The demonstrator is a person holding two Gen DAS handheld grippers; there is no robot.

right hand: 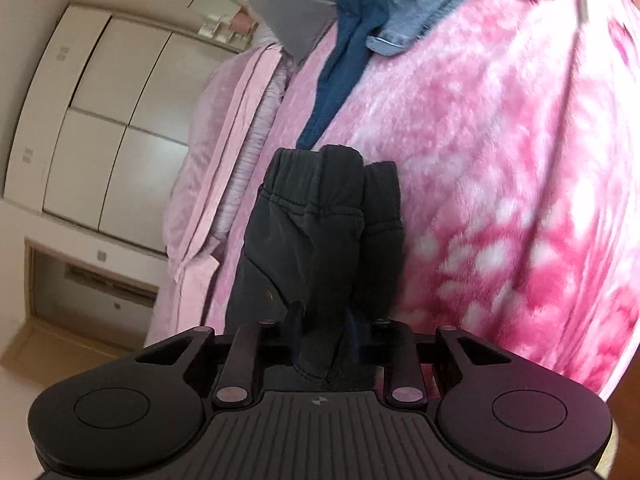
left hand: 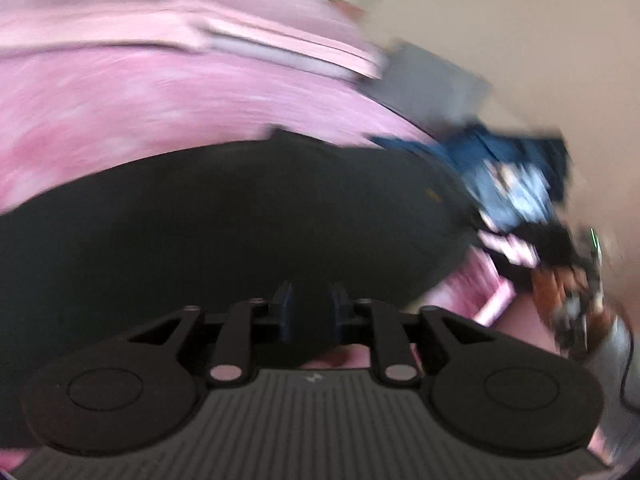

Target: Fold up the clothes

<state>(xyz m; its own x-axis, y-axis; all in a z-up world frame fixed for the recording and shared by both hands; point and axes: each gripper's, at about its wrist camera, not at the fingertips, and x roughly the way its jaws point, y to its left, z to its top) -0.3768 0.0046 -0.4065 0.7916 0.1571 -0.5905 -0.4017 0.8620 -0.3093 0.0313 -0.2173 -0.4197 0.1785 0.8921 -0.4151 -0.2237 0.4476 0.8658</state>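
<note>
The right gripper (right hand: 320,320) clamps a bunched fold of the black trousers (right hand: 320,224), which lie on the pink blanket (right hand: 500,180). The left gripper (left hand: 310,304) hovers over the same dark cloth, jaws slightly parted; whether they pinch anything, I cannot tell.

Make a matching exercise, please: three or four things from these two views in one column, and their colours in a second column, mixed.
Things:
1. blanket on the bed
2. garment in the right gripper
3. cupboard doors
4. long cloth lying beyond the garment

Colours:
A. dark blue
B. cream white
C. pink with white patches
D. black

Pairs: 1-C, 2-D, 3-B, 4-A
</note>
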